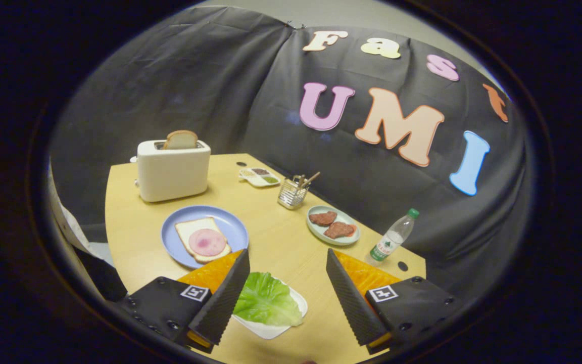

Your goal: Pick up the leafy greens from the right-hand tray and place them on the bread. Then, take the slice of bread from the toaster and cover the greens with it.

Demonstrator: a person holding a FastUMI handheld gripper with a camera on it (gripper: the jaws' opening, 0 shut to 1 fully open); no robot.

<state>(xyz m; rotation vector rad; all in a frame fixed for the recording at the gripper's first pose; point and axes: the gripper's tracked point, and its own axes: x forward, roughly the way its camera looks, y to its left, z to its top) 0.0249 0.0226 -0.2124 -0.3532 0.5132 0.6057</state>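
Note:
My gripper [287, 255] is open above the wooden table, nothing between its fingers. A green lettuce leaf [267, 299] lies on a white tray [271, 329] just below and between the fingers, nearer the left finger [225, 298]. Beyond the left finger a blue plate [230, 222] holds a slice of bread [192, 230] topped with a pink round of ham [207, 242]. Farther back stands a white toaster [172, 172] with a bread slice [181, 139] sticking up from its slot.
A pale green dish [316, 230] with two brown meat patties sits beyond the right finger. A wire holder [292, 193] with utensils, a small divided sauce dish [259, 177] and a plastic water bottle [393, 237] stand toward the back and right edge of the table [276, 237].

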